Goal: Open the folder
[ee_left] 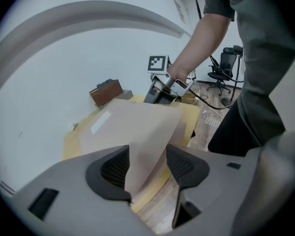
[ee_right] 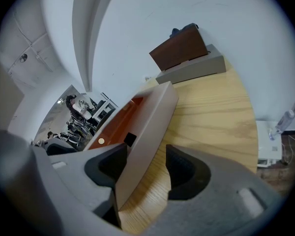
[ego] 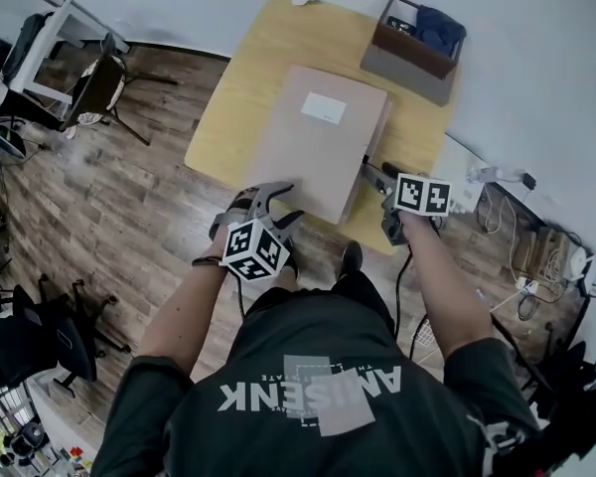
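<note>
Head view: folder point(ego: 323, 142) lies flat mid-tabletop point(ego: 233, 87), white label point(ego: 323, 107) up. Its 6 o'clock edge runs close to the tabletop's near rim.

Left tool point(ego: 283, 204) sits at the folder's 7 o'clock corner. In the left gripper view the jaws are released and set well apart. The thin cover comes in between them, lying against the left pad and clear of the right one. The cover's edge looks a little raised off the layers below.

Right tool point(ego: 375, 177) sits at the folder's 4 o'clock side, on the thick edge. In the right gripper view it is also released. The thick edge stands between the jaws, hard by the left pad. Bare wood shows between it and the right pad. A red-brown face shows on the far side of that edge.

Room to move:
- Bare strip of tabletop along the folder's 9 o'clock side.
- Wider bare wood at 3 o'clock, up to the box point(ego: 417, 38).
- The box stands at 1 o'clock, apart from the folder, against the wall.
- Off the tabletop there is wood floor at 8 to 9 o'clock.
- A chair point(ego: 99, 87) is at 10 o'clock, well apart.
- Cables point(ego: 517, 237) are at 3 to 4 o'clock, beyond the rim.
</note>
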Demonstrator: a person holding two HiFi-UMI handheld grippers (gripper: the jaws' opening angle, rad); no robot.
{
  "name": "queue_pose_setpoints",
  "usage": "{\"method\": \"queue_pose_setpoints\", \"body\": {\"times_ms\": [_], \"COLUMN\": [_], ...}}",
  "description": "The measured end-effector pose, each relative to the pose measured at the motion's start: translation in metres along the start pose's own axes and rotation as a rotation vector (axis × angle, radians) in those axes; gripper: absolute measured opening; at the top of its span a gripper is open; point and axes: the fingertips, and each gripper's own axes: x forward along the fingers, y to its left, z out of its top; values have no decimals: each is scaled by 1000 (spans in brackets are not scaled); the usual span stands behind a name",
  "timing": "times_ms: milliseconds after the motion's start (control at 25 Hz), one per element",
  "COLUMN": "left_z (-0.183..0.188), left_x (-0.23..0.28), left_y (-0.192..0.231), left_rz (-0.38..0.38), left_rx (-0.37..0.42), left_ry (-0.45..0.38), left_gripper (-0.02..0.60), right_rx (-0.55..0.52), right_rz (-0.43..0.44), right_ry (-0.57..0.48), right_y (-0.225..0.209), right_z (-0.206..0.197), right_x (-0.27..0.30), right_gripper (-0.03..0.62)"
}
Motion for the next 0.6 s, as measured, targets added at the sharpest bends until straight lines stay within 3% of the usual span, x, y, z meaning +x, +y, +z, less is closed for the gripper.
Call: {"method": "queue_pose_setpoints", "body": {"times_ms": [280, 600], "left_z": [0, -10], "left_x": [-35, -71], "left_y": [26, 55], "left_rz": [72, 140], "left_rx": [-166, -384], "left_ry": [-92, -253], "left_gripper": [236, 236], "right_rx": [7, 9], "right_rz": [-6, -25], "right_ry": [15, 33], "right_y": [0, 1], "right_z": [1, 0], "right_x": [1, 2], "right_gripper": [233, 233]}}
